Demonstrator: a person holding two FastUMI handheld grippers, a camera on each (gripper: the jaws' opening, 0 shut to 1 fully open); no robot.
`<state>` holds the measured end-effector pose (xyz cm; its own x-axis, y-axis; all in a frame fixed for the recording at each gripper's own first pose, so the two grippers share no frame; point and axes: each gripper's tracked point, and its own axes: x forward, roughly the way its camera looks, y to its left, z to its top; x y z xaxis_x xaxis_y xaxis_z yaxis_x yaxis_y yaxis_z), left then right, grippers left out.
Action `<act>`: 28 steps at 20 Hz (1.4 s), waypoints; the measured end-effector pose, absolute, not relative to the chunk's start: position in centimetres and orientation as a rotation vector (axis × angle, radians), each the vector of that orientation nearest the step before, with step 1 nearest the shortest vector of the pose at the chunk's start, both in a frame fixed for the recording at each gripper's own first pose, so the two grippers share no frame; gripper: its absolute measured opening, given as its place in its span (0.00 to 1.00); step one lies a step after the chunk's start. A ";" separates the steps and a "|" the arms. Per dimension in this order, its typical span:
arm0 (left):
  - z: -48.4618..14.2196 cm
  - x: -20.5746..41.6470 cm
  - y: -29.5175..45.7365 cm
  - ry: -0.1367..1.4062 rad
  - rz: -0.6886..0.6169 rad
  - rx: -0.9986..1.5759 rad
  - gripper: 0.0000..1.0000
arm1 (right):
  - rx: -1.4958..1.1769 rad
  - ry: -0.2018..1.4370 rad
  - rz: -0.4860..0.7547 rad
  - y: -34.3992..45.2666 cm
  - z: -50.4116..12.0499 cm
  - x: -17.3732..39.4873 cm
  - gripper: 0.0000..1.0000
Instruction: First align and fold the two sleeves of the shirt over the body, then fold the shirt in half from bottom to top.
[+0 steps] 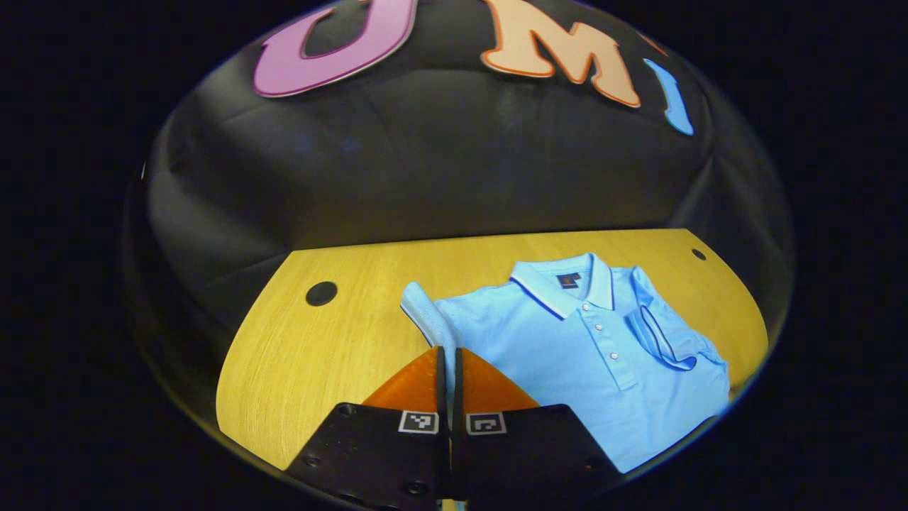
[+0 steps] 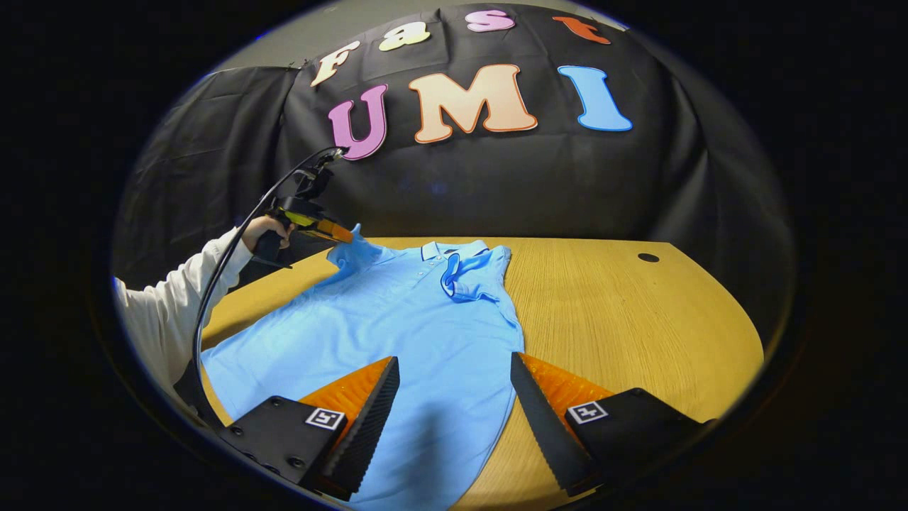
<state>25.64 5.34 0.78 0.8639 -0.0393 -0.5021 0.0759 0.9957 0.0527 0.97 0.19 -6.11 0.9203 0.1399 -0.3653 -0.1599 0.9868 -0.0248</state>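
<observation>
A light blue polo shirt (image 1: pixel 539 348) (image 2: pixel 397 326) lies face up on the wooden table (image 1: pixel 319 355), collar toward the booth wall. One sleeve (image 1: pixel 660 333) (image 2: pixel 468 273) is folded over the chest. The other sleeve (image 1: pixel 425 312) (image 2: pixel 352 245) is lifted off the table, and my left gripper (image 1: pixel 448 351) is shut on its edge. In the right gripper view that left gripper (image 2: pixel 340 233) hangs at the shirt's far left shoulder. My right gripper (image 2: pixel 454 362) stands open above the shirt's lower body, with nothing between its fingers.
A person's hand (image 2: pixel 259 231) in a white sleeve (image 2: pixel 170 305) holds the left gripper, with a black cable (image 2: pixel 213 284) trailing from it. The table (image 2: pixel 624 319) has round dark holes (image 1: pixel 321 293) (image 2: pixel 648 257). Bare wood lies to the right of the shirt.
</observation>
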 end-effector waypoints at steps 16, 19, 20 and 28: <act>-3.3 26.5 -6.0 0.586 -0.241 0.086 0.86 | -0.049 0.413 0.161 0.2 -7.6 -0.9 0.98; -1.9 24.6 -5.0 0.557 -0.228 0.074 0.98 | -0.049 0.417 0.170 0.7 -7.9 -1.2 0.98; -1.4 23.7 -4.5 0.545 -0.227 0.073 0.97 | -0.048 0.418 0.173 0.8 -7.9 -1.3 0.98; -0.7 11.1 -1.1 0.521 -0.208 0.076 0.96 | -0.051 0.435 0.193 2.2 -8.3 -4.0 0.95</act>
